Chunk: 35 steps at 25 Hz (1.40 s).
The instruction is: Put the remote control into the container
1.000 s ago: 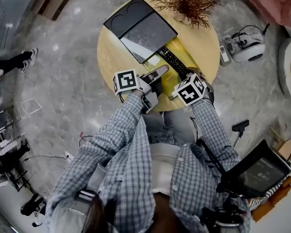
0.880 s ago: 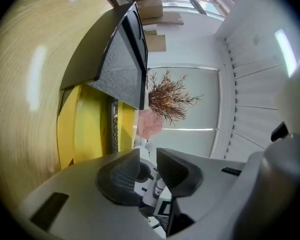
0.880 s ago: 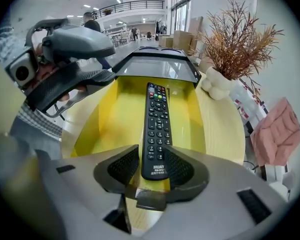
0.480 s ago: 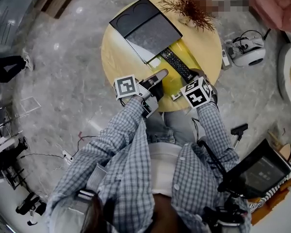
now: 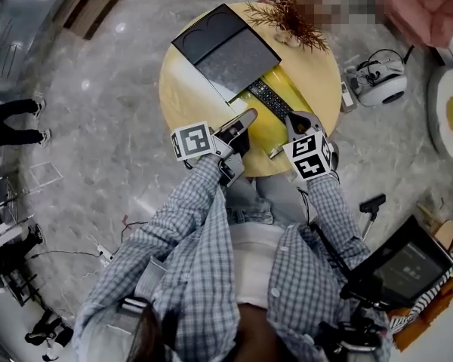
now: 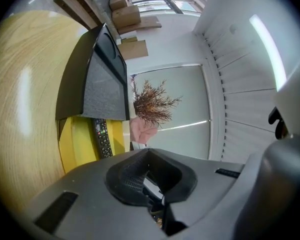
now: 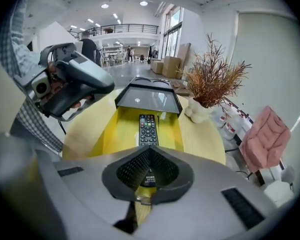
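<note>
A black remote control point(image 5: 269, 100) lies lengthwise in the yellow container point(image 5: 258, 133) on the round wooden table point(image 5: 187, 89). A dark lid point(image 5: 226, 50) covers the container's far end. My right gripper point(image 5: 293, 119) hovers above the remote's near end; its jaws have just closed, shut with nothing between them. In the right gripper view the remote point(image 7: 148, 128) lies flat in the container point(image 7: 119, 129) beyond the right gripper point(image 7: 142, 196). My left gripper point(image 5: 245, 119) is shut and empty at the container's near left corner. The left gripper view shows the remote point(image 6: 102, 136) beside the lid point(image 6: 97, 84).
A dried plant in a white pot point(image 5: 288, 15) stands at the table's far edge. On the floor to the right are a white device point(image 5: 379, 78) and a pink seat point(image 5: 426, 6). A dark screen on a stand point(image 5: 408, 266) is at my right side.
My right gripper has lifted and drawn back from the remote's near end, and the remote stays lying in the yellow container. The left gripper has risen slightly.
</note>
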Available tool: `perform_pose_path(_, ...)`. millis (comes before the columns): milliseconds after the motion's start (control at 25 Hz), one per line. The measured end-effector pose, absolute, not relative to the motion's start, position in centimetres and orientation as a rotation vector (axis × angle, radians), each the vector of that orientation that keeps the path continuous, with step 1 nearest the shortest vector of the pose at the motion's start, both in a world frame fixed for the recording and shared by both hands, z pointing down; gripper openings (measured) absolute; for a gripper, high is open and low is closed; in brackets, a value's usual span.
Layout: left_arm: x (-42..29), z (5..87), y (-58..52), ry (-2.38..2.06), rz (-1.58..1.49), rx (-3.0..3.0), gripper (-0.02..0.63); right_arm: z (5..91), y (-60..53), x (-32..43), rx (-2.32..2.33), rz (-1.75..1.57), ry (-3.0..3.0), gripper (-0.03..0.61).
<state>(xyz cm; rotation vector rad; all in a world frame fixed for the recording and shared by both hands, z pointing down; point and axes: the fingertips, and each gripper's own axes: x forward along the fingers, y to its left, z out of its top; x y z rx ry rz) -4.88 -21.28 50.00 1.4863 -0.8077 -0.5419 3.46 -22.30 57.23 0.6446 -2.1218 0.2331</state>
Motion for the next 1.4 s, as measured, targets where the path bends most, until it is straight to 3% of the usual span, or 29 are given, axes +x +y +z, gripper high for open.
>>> perform_pose_path(520, -6.3, 44.3, -18.7, -0.920, -0.302, 1.849, 0.008, 46.2, -20.5, 2.4, 1.003, 0.255, -2.338, 0.006)
perform_pose_path(1400, -7.4, 36.2, -13.9, -1.271, -0.240, 2.264, 0.008, 38.2, -16.0, 5.1, 1.217, 0.326, -2.598, 0.006)
